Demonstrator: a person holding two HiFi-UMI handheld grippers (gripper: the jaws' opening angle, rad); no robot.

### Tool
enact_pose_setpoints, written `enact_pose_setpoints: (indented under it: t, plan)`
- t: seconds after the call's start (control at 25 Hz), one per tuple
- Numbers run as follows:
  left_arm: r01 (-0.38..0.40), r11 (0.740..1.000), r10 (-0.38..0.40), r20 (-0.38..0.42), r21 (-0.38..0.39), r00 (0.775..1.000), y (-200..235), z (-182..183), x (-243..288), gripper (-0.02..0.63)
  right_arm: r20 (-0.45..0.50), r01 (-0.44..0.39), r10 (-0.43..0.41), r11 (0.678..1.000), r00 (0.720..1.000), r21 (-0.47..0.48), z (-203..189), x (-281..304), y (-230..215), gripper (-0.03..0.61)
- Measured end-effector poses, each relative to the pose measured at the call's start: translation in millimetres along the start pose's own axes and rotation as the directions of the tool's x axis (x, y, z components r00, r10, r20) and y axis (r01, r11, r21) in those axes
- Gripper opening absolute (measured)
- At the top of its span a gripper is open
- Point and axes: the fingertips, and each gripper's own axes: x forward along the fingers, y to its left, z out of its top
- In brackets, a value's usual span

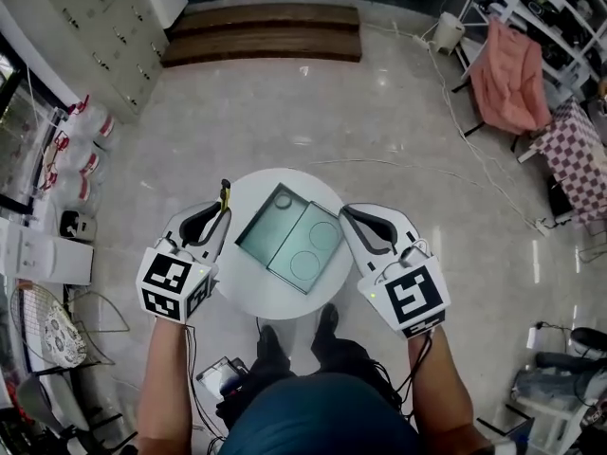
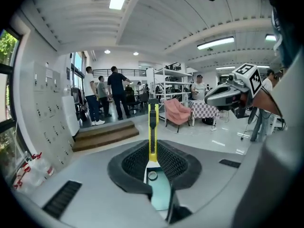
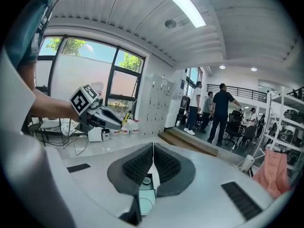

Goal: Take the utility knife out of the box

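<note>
A: Left side first. What's in the jaws?
B: The left gripper is clamped on the utility knife. The pads pinch the low end of the yellow body. The rest sticks out past the tips, upright in the left gripper view, with the black slider facing the camera.
A: Right side?
B: On the right gripper the jaws are pressed together with nothing between them.
A: Where's the knife relative to the box?
B: Out of it. In the head view the knife juts from the left gripper's tips over the left rim of the table, near the box but not touching it.
A: Box state?
B: It lies open on the round white table between the two grippers, with two teal halves side by side. The left half looks deeper. The right half shows two circular outlines. There's a small round item in the far corner of the left half, but I can't tell what it is.
A: Further out?
B: A pale glossy floor runs all round the table. Beyond it are brown steps, with grey lockers to their left. A pink cloth is draped beside the shelving at far right.
A: Anyone around?
B: Several people are standing past the steps. Both gripper views show them.
</note>
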Motion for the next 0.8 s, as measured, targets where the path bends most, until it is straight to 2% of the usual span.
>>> enact_pose_setpoints:
  t: [0.24, 0.6, 0.68, 0.8]
  plan:
    - [-0.001, 0.999, -0.004, 0.095, 0.051, 0.996, 1.1, 22.0, -70.0, 0.066, 0.017, 0.022, -0.021, 0.998, 1.000, -0.067, 39.9, -17.4, 39.7, 0.037]
    - [-0.039, 0.992, 0.012, 0.221, 0.117, 0.975, 2.7, 65.7, -136.5, 0.066, 0.055, 0.039, -0.031, 0.986, 0.998, -0.165, 88.5, -30.2, 64.5, 0.037]
    - [-0.040, 0.990, 0.006, 0.244, 0.135, 0.970, 6.3, 69.0, -153.7, 0.066, 0.053, 0.039, -0.030, 0.983, 0.998, -0.178, 98.7, -30.0, 76.9, 0.037]
    - [-0.057, 0.984, 0.011, 0.259, 0.170, 0.966, 14.5, 67.4, -177.5, 0.067, 0.046, 0.028, -0.017, 0.968, 0.999, -0.250, 111.3, -26.9, 99.2, 0.037]
